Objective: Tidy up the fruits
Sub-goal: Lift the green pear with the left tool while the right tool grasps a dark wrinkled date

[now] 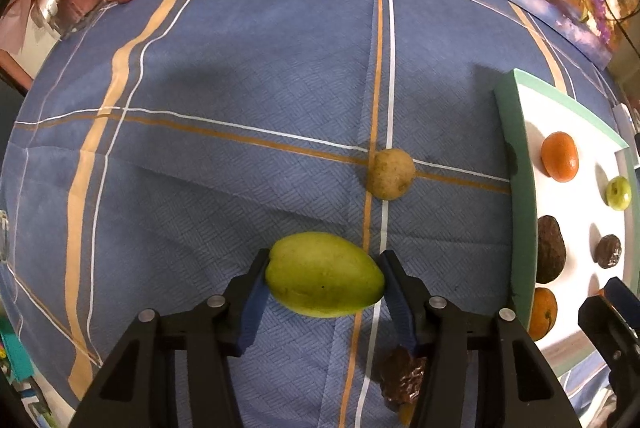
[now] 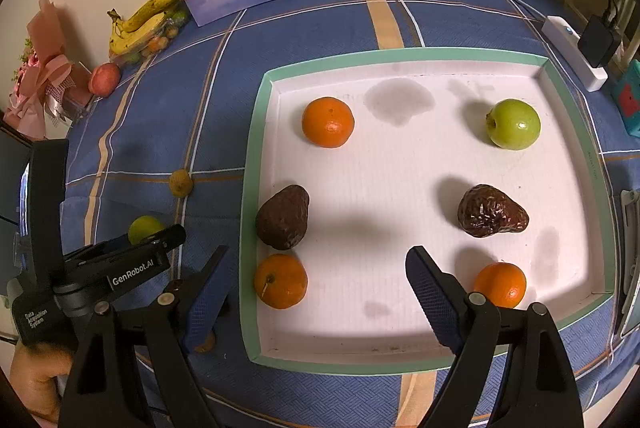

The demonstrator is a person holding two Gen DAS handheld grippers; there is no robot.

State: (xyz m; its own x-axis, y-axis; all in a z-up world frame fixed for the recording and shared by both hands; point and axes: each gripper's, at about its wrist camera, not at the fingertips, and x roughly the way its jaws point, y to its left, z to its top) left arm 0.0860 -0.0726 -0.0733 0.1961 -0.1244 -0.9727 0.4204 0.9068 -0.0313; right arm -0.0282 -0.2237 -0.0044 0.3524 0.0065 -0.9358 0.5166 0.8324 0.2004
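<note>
We see left gripper (image 1: 324,282) clamped on green mango (image 1: 324,276) | right gripper (image 2: 316,288) apart over tray (image 2: 250,187) | brown fruit (image 1: 391,173) at 1 o'clock

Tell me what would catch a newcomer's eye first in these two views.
Probably the green mango clamped between the left gripper fingers, low over the blue checked tablecloth. Next, the white tray under the open right gripper, with oranges, avocados and a green apple laid out in rows.
</note>
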